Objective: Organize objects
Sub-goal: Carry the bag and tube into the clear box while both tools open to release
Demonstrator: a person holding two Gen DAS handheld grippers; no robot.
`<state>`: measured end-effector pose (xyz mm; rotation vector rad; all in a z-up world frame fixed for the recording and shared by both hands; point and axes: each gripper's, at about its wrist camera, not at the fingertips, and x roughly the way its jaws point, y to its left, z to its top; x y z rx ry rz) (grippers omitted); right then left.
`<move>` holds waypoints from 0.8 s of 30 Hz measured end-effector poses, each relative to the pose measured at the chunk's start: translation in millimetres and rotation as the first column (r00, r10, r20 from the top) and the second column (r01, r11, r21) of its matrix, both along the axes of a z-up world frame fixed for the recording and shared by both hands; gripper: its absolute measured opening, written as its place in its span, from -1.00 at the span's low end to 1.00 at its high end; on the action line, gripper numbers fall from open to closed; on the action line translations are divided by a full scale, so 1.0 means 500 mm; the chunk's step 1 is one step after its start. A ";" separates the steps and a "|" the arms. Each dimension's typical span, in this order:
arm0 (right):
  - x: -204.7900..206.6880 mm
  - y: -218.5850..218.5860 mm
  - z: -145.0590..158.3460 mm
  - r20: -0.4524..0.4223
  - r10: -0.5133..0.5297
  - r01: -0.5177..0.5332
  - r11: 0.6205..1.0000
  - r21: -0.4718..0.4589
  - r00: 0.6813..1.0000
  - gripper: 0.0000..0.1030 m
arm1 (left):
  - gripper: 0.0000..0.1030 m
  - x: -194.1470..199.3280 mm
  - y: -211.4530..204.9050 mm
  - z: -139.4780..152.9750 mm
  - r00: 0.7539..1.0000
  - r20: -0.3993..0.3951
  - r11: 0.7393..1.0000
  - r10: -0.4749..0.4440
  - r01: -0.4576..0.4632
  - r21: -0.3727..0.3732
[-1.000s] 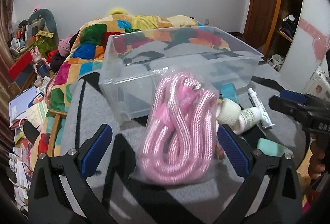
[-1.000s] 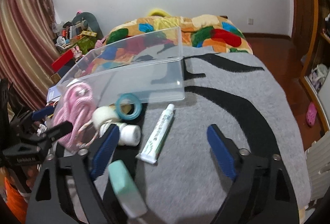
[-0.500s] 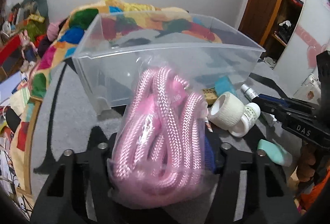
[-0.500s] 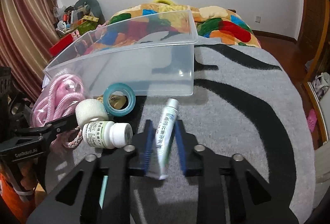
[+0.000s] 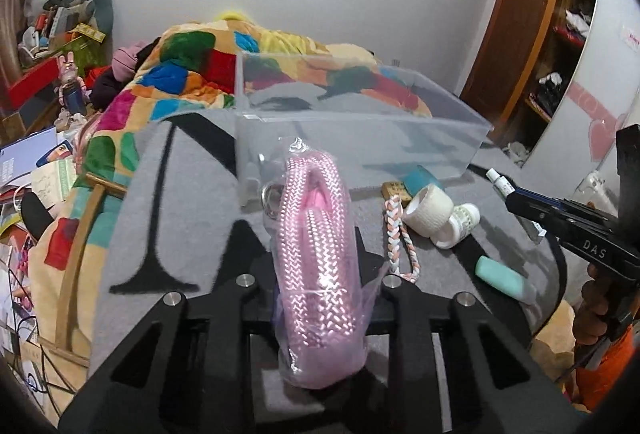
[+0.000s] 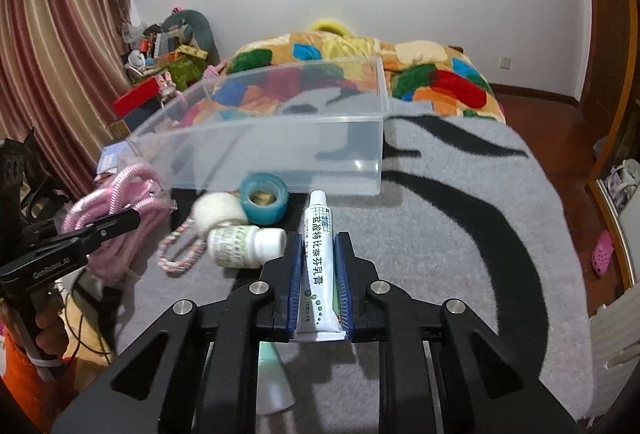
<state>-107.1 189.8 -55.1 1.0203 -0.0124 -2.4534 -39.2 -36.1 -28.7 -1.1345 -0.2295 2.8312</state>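
My left gripper [image 5: 316, 274] is shut on a bagged pink rope [image 5: 316, 242] and holds it above the grey rug, in front of the clear plastic bin [image 5: 360, 122]. My right gripper [image 6: 318, 266] is shut on a white ointment tube [image 6: 318, 254], lifted off the rug near the bin's front wall [image 6: 280, 154]. On the rug lie a white bandage roll [image 5: 428, 210], a white pill bottle [image 6: 244, 246], a teal tape roll [image 6: 264, 198], a braided cord [image 5: 396, 234] and a mint-green case [image 5: 502, 278].
The bin stands on a grey rug with black stripes [image 6: 460, 234] over a bed with a colourful quilt [image 6: 420, 74]. Clutter fills the floor at the left [image 5: 36, 174]. A wooden door and shelves [image 5: 532, 34] are at the right.
Both grippers have closed, the left on the pink rope bag and the right on the ointment tube, and lifted them. The braided cord now lies uncovered on the rug.
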 end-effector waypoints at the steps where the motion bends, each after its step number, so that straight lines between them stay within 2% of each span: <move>1: 0.002 -0.001 0.007 -0.006 0.002 -0.002 1.000 -0.005 1.000 -0.71 | -0.50 0.004 -0.004 0.008 1.000 -0.011 1.000 0.001 -0.001 0.004; 10: 0.000 -0.011 0.070 -0.062 0.009 -0.011 0.999 -0.042 0.998 -0.71 | -0.51 0.003 -0.019 0.086 0.996 -0.090 1.000 0.001 0.002 0.031; 14: -0.019 -0.017 0.091 -0.079 0.005 -0.010 0.998 -0.060 0.997 -0.71 | -0.51 -0.018 -0.012 0.126 0.990 -0.140 1.000 -0.006 0.006 -0.003; 20: -0.066 -0.041 0.119 -0.090 0.016 -0.024 0.996 -0.087 0.996 -0.71 | -0.51 -0.078 -0.004 0.154 0.988 -0.152 1.000 -0.018 0.015 -0.017; 24: -0.097 -0.061 0.124 -0.074 0.018 -0.026 0.995 -0.097 0.997 -0.71 | -0.51 -0.126 -0.006 0.155 0.992 -0.129 1.000 -0.018 0.018 -0.002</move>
